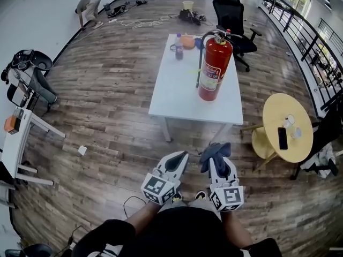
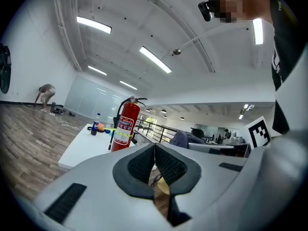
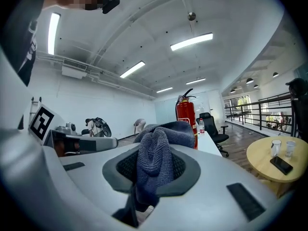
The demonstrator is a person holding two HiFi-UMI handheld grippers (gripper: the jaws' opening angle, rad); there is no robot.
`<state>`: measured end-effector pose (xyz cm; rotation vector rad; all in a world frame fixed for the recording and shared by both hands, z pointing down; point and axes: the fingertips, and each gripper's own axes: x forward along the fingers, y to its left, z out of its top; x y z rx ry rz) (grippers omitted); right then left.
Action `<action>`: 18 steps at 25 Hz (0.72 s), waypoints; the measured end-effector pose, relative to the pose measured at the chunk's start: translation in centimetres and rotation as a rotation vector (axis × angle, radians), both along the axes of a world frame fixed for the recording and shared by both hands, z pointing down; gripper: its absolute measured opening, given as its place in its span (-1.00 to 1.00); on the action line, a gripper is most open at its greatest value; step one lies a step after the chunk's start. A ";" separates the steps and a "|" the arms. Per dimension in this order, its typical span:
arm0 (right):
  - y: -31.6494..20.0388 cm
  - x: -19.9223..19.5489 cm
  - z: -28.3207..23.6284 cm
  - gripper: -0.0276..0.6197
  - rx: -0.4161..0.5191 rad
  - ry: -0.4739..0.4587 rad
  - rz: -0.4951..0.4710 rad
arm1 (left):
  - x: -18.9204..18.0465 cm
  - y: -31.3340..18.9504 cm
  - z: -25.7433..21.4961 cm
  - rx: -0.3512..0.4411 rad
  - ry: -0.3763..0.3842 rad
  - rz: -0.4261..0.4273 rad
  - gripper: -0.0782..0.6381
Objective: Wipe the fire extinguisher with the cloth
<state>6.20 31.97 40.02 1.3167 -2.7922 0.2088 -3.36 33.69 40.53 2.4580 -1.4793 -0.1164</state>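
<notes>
A red fire extinguisher (image 1: 215, 67) with a black hose stands upright on the right side of the white table (image 1: 177, 90); it also shows in the left gripper view as the extinguisher (image 2: 124, 128) and in the right gripper view as the extinguisher (image 3: 186, 114). My right gripper (image 1: 215, 153) is shut on a grey-blue cloth (image 1: 213, 152), which bunches over the jaws as the cloth (image 3: 156, 158). My left gripper (image 1: 177, 159) is shut with nothing in it, its pads (image 2: 155, 165) pressed together. Both grippers hang near my body, well short of the table.
A bottle (image 1: 179, 46) and small objects (image 1: 187, 40) sit at the table's far end. A black office chair (image 1: 233, 20) stands behind it. A round yellow table (image 1: 292, 143) with a phone is at the right. A white desk (image 1: 16, 138) is at the left. A person (image 1: 88, 8) bends far off.
</notes>
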 end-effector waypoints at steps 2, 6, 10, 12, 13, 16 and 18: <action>-0.6 -0.5 0.5 -0.69 -0.009 0.013 0.021 | -1.2 -0.7 0.5 -0.008 -0.004 0.001 -0.72; -3.4 -0.4 0.0 -0.69 -0.011 -0.009 0.056 | -1.9 -3.1 1.5 -0.027 0.000 0.009 -0.72; -6.9 -0.4 0.4 -0.69 -0.006 -0.024 0.053 | -2.0 -6.3 2.4 -0.054 0.006 0.006 -0.72; -9.2 -0.5 0.7 -0.69 0.002 -0.020 0.039 | -2.0 -8.4 2.5 -0.052 0.005 0.003 -0.72; -10.6 -0.5 1.0 -0.69 0.002 -0.013 0.032 | -2.0 -9.7 2.5 -0.052 0.004 -0.001 -0.72; -15.2 -0.8 1.3 -0.69 -0.013 -0.010 0.011 | -2.2 -14.4 2.3 -0.056 -0.001 -0.015 -0.72; -18.1 -0.9 0.9 -0.69 -0.006 -0.024 -0.006 | -2.3 -17.7 1.7 -0.053 -0.017 -0.019 -0.72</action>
